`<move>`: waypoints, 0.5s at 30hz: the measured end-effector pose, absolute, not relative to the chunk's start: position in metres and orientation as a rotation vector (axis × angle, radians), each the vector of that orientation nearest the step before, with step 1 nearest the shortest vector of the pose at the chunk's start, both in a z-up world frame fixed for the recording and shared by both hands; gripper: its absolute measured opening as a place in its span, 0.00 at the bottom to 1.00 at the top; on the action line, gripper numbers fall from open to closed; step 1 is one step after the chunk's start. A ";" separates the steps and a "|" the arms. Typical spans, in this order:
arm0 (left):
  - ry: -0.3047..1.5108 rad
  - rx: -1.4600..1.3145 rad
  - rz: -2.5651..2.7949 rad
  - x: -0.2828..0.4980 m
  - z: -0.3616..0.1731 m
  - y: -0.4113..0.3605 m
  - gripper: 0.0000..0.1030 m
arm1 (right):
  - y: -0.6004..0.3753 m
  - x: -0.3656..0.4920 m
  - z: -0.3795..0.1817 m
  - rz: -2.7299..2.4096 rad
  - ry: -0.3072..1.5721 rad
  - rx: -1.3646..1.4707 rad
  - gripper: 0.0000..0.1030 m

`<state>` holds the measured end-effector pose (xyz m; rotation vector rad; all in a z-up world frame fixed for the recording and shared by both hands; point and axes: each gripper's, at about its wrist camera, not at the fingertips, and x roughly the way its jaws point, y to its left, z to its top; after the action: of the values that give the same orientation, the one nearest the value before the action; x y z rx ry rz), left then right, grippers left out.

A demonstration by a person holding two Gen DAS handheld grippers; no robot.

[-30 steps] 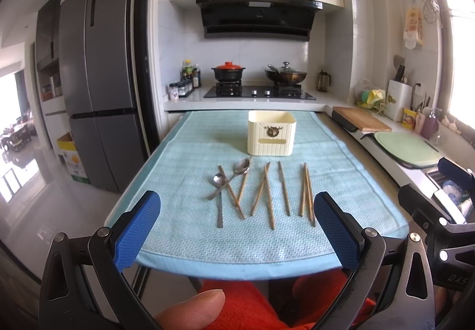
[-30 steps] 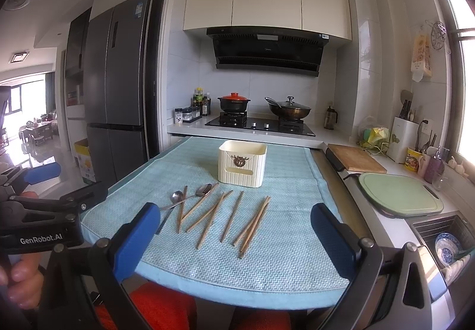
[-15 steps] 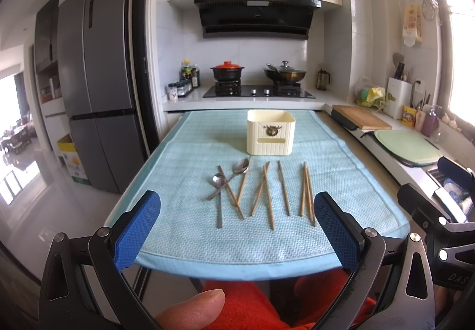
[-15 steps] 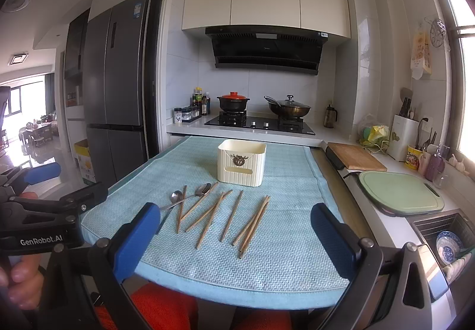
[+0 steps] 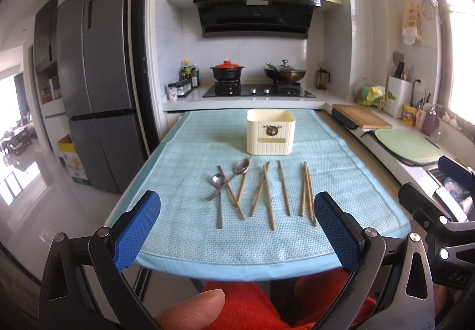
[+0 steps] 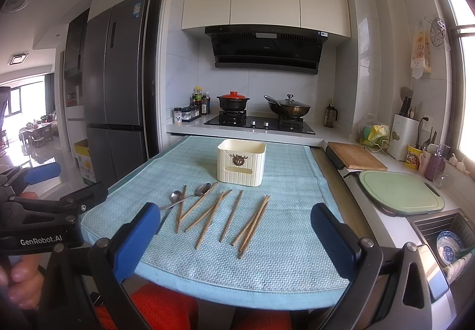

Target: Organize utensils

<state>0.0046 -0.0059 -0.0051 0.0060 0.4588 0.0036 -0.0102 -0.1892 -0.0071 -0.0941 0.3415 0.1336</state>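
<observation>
Several wooden chopsticks [image 5: 283, 188] [image 6: 231, 214] and two metal spoons [image 5: 219, 182] [image 6: 202, 189] lie scattered on a light blue cloth [image 5: 184, 229] [image 6: 285, 258] over the table. Behind them stands a cream ribbed holder box [image 5: 270, 136] [image 6: 241, 162], upright and open-topped. My left gripper [image 5: 237, 230] hovers open before the table's near edge, nothing between its blue pads. My right gripper [image 6: 234, 236] is likewise open and holds nothing, short of the near edge. Each gripper shows at the side of the other's view.
A counter on the right carries a wooden board [image 6: 354, 156], a green cutting board [image 6: 399, 192] and a sink with dishes [image 6: 445, 241]. The stove with a red-lidded pot [image 5: 227, 71] and a wok sits behind. A grey fridge [image 5: 98, 122] stands left. Red-clad legs are below.
Both views have risen and tilted slightly, so the table sits a little lower in frame. Nothing on the cloth has moved, and both grippers remain open.
</observation>
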 end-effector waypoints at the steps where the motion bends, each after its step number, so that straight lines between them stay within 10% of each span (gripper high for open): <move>1: 0.459 0.006 0.004 0.005 -0.005 -0.006 1.00 | -0.189 -0.010 -0.007 0.134 0.342 -0.094 1.00; 15: 0.463 0.017 -0.003 0.008 -0.005 -0.006 1.00 | -0.193 -0.007 -0.008 0.131 0.343 -0.089 1.00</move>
<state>0.0082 -0.0065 -0.0045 0.0168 0.4629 -0.0028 -0.0073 -0.1928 -0.0082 -0.0885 0.3430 0.1312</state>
